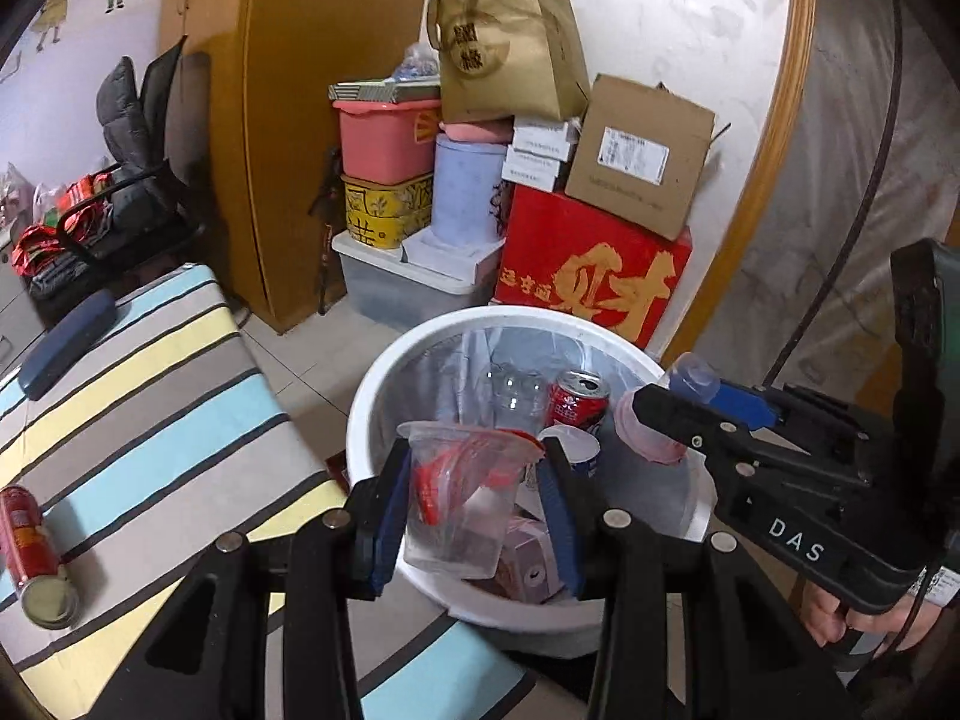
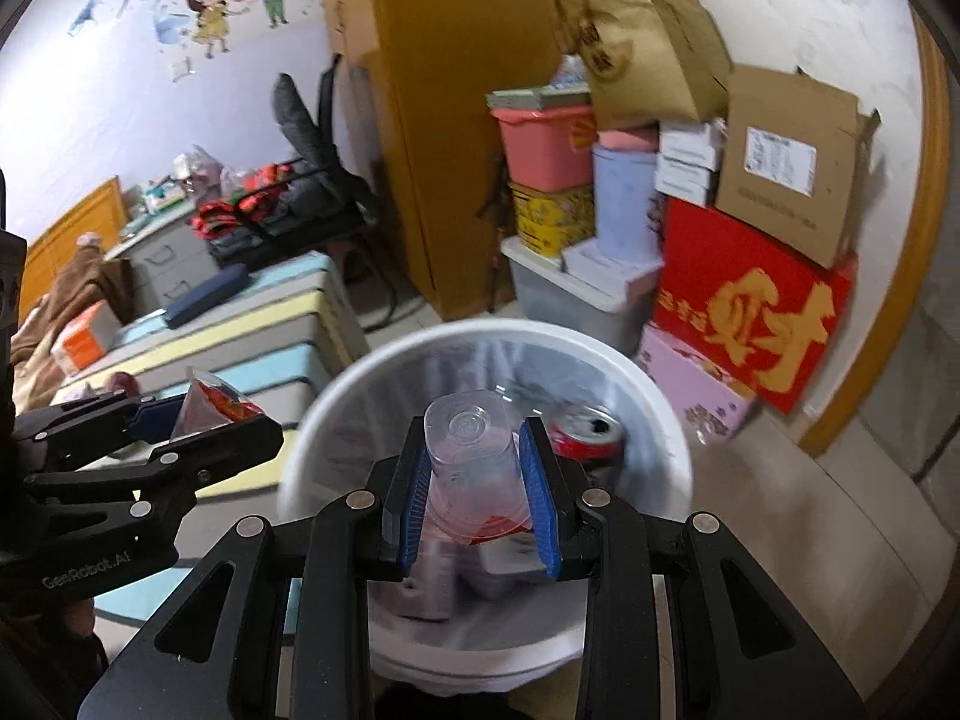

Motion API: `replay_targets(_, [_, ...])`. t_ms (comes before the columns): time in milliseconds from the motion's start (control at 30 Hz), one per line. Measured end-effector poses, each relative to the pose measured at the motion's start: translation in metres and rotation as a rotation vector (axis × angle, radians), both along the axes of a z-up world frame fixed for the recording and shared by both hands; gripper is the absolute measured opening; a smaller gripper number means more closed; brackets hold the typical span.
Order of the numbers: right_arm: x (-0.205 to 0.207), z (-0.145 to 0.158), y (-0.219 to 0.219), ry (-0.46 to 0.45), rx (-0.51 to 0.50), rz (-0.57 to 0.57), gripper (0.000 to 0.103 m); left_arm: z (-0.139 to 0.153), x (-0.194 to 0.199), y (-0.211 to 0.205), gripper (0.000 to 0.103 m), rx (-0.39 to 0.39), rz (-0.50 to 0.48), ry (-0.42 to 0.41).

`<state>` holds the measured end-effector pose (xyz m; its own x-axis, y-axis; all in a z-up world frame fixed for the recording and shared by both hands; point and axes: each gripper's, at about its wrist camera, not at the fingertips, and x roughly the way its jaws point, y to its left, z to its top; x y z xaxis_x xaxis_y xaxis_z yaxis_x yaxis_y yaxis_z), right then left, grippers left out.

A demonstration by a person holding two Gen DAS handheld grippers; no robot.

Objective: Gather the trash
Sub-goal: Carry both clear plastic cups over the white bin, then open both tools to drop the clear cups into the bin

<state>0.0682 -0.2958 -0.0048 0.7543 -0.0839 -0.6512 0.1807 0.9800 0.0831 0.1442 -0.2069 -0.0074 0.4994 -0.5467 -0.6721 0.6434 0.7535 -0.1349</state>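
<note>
A white bin (image 1: 384, 384) stands on the floor beside the striped bed, holding a red can (image 1: 576, 399), a clear bottle (image 1: 510, 390) and cartons. My left gripper (image 1: 474, 480) is shut on a clear plastic cup (image 1: 462, 510) with red foil inside, held above the bin's near rim. My right gripper (image 2: 477, 480) is shut on an upturned clear cup (image 2: 471, 456) with red-pink residue, over the white bin (image 2: 336, 396). From the left wrist view the right gripper (image 1: 666, 405) shows side-on above the bin's right rim. The left gripper (image 2: 204, 420) appears at the left edge of the right wrist view.
Another red can (image 1: 30, 546) and a dark blue case (image 1: 66, 342) lie on the striped bed (image 1: 150, 420). Stacked boxes and tubs (image 1: 588, 270) crowd the wall behind the bin, beside a wooden wardrobe (image 1: 288, 150). An orange box (image 2: 84, 336) sits farther along the bed.
</note>
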Motion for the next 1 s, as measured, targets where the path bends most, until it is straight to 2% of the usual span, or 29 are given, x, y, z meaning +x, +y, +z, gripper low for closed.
replay_targets(67, [0.000,-0.003,-0.005,0.011,0.005,-0.007,0.031,-0.004,-0.002,-0.011,0.043,0.029,-0.016,-0.022])
replay_targets(333, [0.004,-0.016,-0.021,0.069,0.048,-0.012,0.031,-0.021,0.009,-0.022,0.043,0.040,-0.015,0.052])
replay_targets(400, [0.005,-0.018,-0.022,0.077,0.048,-0.015,0.031,-0.021,0.010,-0.023,0.052,0.043,-0.007,0.055])
replay_targets(433, [0.005,-0.019,-0.023,0.080,0.045,-0.018,0.031,-0.021,0.010,-0.022,0.066,0.040,-0.005,0.057])
replay_targets(567, [0.005,-0.020,-0.027,0.088,0.051,-0.025,0.032,-0.020,0.011,-0.019,0.068,0.028,0.000,0.054])
replay_targets(667, [0.004,-0.020,-0.027,0.085,0.049,-0.030,0.041,-0.020,0.011,-0.016,0.068,0.025,0.004,0.062])
replay_targets(733, [0.004,-0.019,-0.027,0.078,0.057,-0.031,0.060,-0.020,0.010,-0.013,0.068,0.026,0.010,0.058])
replay_targets(1000, [0.001,-0.014,-0.021,0.060,0.056,-0.035,0.060,-0.012,0.005,0.004,0.068,-0.001,0.037,0.053])
